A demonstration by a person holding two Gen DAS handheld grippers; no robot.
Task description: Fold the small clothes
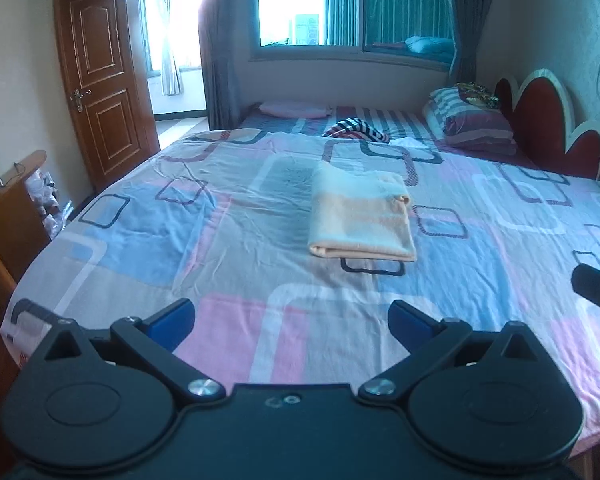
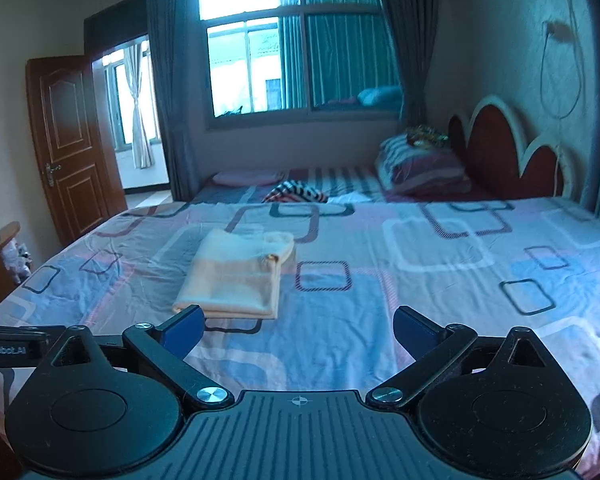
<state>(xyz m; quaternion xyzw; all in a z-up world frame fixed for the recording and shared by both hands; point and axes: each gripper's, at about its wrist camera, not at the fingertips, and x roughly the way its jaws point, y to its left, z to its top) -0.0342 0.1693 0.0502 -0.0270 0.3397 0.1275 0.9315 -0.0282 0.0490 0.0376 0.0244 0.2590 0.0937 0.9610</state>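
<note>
A pale peach garment (image 1: 362, 216) lies folded into a neat rectangle on the patterned bedsheet (image 1: 220, 240), near the middle of the bed. It also shows in the right wrist view (image 2: 236, 276). My left gripper (image 1: 292, 320) is open and empty, well short of the garment. My right gripper (image 2: 298, 326) is open and empty, near the garment's front right side, not touching it. Part of the right gripper (image 1: 598, 292) shows at the right edge of the left wrist view.
A striped cloth (image 1: 356, 130), a pink pillow (image 1: 294, 109) and stacked bedding (image 1: 472, 120) lie at the far end by the red headboard (image 1: 548, 128). A wooden door (image 1: 100, 92) stands open at left. A wooden cabinet (image 1: 8, 208) stands beside the bed.
</note>
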